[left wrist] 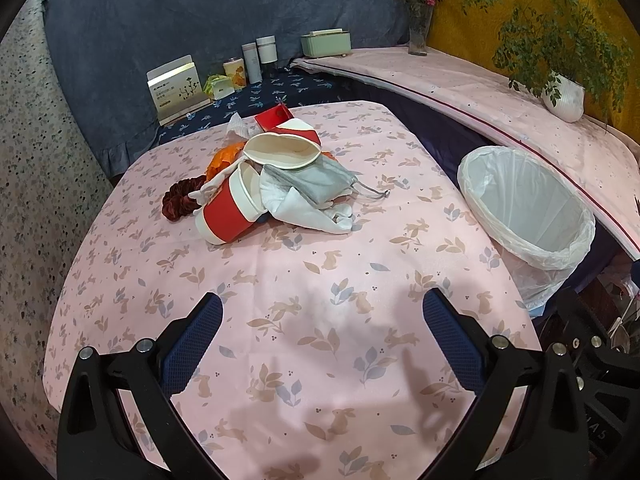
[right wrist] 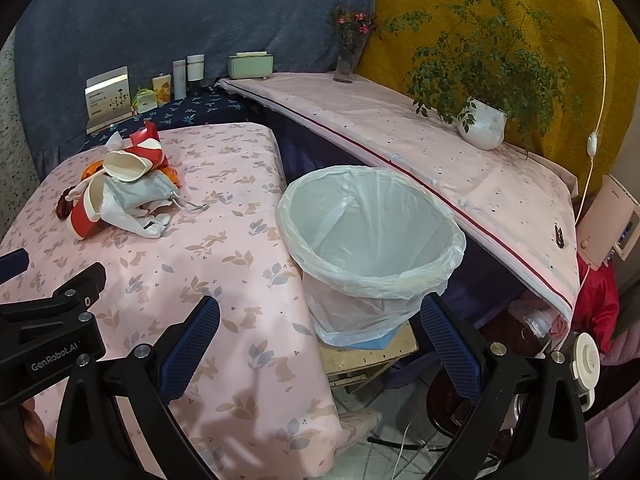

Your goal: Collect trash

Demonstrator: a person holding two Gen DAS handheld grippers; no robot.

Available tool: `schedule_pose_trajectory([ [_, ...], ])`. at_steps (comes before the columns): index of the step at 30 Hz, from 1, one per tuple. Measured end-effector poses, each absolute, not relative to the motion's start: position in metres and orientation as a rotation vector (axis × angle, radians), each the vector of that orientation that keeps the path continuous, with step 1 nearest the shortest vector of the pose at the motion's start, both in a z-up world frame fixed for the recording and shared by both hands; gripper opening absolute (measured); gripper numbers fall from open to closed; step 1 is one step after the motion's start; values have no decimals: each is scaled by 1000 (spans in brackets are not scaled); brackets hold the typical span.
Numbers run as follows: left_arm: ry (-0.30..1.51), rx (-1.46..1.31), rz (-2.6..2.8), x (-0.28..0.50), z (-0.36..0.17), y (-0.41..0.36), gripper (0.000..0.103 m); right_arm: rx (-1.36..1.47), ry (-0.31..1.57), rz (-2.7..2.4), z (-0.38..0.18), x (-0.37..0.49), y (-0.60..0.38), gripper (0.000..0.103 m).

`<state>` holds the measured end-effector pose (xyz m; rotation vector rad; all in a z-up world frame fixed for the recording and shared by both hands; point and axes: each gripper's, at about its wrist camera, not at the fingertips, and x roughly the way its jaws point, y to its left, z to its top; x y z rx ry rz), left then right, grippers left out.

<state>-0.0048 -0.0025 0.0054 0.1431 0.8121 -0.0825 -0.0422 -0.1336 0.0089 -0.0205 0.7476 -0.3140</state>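
Observation:
A heap of trash lies on the pink rabbit-print tablecloth (left wrist: 304,280): a red paper cup (left wrist: 226,210) on its side, a squashed white cup (left wrist: 282,151), a grey face mask (left wrist: 316,180), white tissue (left wrist: 304,210), orange wrapping (left wrist: 224,158) and a dark red scrunchie (left wrist: 180,198). The same heap (right wrist: 128,188) shows far left in the right wrist view. A bin lined with a clear bag (left wrist: 528,208) (right wrist: 372,236) stands off the table's right edge. My left gripper (left wrist: 322,336) is open above bare cloth, well short of the heap. My right gripper (right wrist: 320,336) is open, just before the bin.
Behind the table sit a card box (left wrist: 176,86), small jars (left wrist: 252,62) and a green container (left wrist: 326,44). A long pink shelf (right wrist: 440,160) carries a flower vase (right wrist: 348,60) and a potted plant (right wrist: 482,122). A low stool (right wrist: 372,354) holds the bin.

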Motion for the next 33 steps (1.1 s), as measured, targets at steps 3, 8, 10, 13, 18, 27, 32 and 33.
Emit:
schedule_pose_trajectory([
  [3, 809, 142, -84, -4, 7, -3, 96, -20, 746, -318, 10, -43, -134, 96],
  [8, 807, 140, -84, -2, 8, -4, 95, -24, 746, -322, 10, -42, -133, 96],
  [10, 808, 139, -85, -2, 8, -4, 95, -26, 745, -319, 10, -42, -133, 96],
  [13, 807, 142, -85, -2, 8, -4, 95, -28, 745, -317, 11, -41, -132, 96],
  [18, 805, 141, -84, -1, 9, -5, 95, -30, 748, -313, 12, -40, -130, 96],
  [27, 792, 115, -90, 5, 7, 2, 95, -17, 755, -305, 12, -34, -128, 96],
  [32, 781, 97, -86, 11, 5, 12, 95, -13, 732, -311, 14, -30, -125, 96],
  [33, 777, 96, -84, 12, 5, 15, 95, -11, 727, -312, 15, -29, -124, 96],
])
